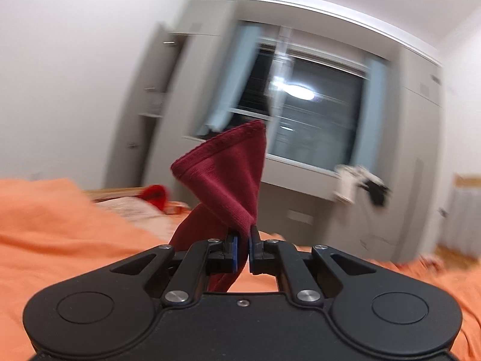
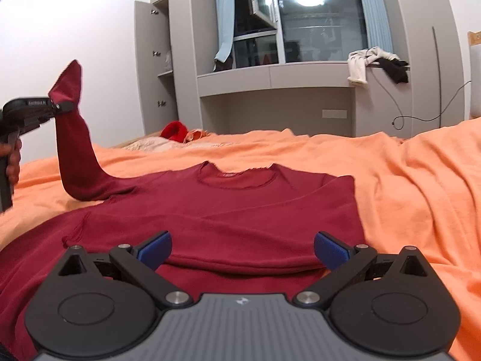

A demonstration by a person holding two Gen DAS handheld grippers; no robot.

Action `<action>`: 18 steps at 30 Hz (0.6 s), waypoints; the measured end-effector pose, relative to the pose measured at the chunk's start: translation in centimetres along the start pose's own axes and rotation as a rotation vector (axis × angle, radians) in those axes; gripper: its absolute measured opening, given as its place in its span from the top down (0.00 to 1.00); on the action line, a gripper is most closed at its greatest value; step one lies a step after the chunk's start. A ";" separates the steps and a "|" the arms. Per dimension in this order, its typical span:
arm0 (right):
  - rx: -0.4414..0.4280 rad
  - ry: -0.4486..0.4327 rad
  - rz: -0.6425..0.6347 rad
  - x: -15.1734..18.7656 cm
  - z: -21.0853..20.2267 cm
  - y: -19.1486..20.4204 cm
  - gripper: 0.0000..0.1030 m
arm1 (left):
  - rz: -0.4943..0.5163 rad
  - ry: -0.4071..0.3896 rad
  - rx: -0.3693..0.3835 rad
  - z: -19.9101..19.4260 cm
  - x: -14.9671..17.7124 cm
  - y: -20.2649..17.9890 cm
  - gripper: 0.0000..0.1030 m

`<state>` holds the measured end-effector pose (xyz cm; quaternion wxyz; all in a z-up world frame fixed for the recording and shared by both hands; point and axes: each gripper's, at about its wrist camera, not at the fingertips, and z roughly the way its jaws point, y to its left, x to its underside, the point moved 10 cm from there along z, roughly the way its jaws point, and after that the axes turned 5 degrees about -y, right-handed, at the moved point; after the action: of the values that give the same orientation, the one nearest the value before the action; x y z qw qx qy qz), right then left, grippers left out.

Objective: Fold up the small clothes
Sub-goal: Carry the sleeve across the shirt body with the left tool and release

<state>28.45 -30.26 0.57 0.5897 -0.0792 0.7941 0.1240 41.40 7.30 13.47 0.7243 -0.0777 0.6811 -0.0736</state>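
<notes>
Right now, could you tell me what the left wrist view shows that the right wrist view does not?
Only the left wrist view shows the left gripper close up, its fingers shut on the sleeve cuff. Only the right wrist view shows the dark red shirt spread flat on the orange bedsheet, the raised sleeve bending up from it, and the open right gripper. Both show the sleeve, the sheet, the window and the clothes on the ledge.

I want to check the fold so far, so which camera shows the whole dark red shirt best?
The right wrist view: the dark red shirt lies spread on the orange bedsheet, collar and body visible, one sleeve lifted by the left tongs. The left wrist view shows only the pinched sleeve cuff, with a blurred background.
</notes>
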 end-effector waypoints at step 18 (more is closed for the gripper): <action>0.061 -0.003 0.067 -0.2 -0.3 -3.4 0.00 | 0.298 0.334 0.354 -5.9 17.1 -15.0 0.92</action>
<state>29.18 -33.61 0.47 0.5886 -0.0343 0.7988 0.1194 36.57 -11.02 -0.37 0.6072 0.1643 0.7715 -0.0959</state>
